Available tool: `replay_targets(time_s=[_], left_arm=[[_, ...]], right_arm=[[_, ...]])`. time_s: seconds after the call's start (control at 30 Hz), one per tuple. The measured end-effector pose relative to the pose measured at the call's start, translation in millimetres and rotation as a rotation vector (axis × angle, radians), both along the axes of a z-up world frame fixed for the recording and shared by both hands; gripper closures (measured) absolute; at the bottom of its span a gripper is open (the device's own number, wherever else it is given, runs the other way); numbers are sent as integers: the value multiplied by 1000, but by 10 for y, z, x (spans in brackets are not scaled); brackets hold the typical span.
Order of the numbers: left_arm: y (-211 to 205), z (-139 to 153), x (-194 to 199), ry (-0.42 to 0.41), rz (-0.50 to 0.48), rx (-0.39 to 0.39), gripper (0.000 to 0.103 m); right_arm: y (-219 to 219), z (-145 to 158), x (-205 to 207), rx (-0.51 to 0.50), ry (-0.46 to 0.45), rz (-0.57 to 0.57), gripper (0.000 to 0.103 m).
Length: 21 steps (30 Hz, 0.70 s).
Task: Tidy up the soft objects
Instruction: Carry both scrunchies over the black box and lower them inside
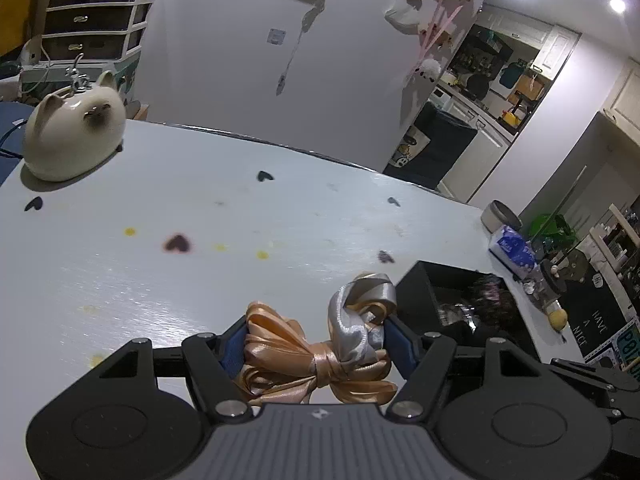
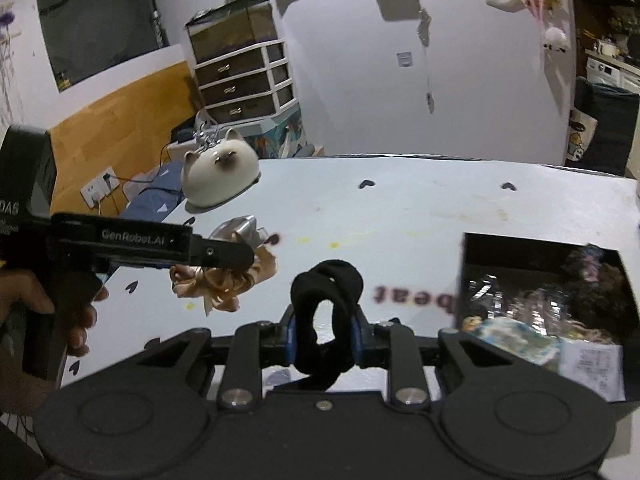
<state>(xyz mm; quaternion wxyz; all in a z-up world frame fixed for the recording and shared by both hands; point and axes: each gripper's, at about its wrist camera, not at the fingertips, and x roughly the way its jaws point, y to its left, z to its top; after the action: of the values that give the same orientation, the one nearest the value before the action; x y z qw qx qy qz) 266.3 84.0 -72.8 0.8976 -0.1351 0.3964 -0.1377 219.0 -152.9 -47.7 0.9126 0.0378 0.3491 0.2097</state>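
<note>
**Both grippers loaded above the pale table**

The pale table fills the middle of both views, dotted with small dark heart marks and yellow spots; a white wall stands behind it, and a set of dark-fronted drawers sits in the upper left of the right wrist view. At the right edge of both views a black box rests on the table, open at the top, with shiny wrappings and a dark fuzzy thing inside, too blurred to name. A cream cat-shaped figure sits at the far left of the table in the left wrist view, upper left of centre in the right wrist view.

The left gripper, low in the frame, has its blue-padded fingers closed on a peach and silver ribbon bow; in the right wrist view the same bow hangs clear of the table at middle left, under that gripper's black finger, with a hand on the handle at the left edge. The right gripper, bottom centre, has its fingers pressed on a black hair tie, whose loops stand up between the pads just left of the box.
</note>
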Motion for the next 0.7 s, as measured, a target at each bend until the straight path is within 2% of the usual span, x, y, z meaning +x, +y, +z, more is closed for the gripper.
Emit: replay_targets(time_s=[0.4,0.7], left_arm=[[-778,96,-66,-27,-15,-6,34],[-1390,96,125,-46,-92,4,34]], right_arm=[[-853,52,-26,32,-10,-79,77],[-1385,72,29,39,-17,-135,77]])
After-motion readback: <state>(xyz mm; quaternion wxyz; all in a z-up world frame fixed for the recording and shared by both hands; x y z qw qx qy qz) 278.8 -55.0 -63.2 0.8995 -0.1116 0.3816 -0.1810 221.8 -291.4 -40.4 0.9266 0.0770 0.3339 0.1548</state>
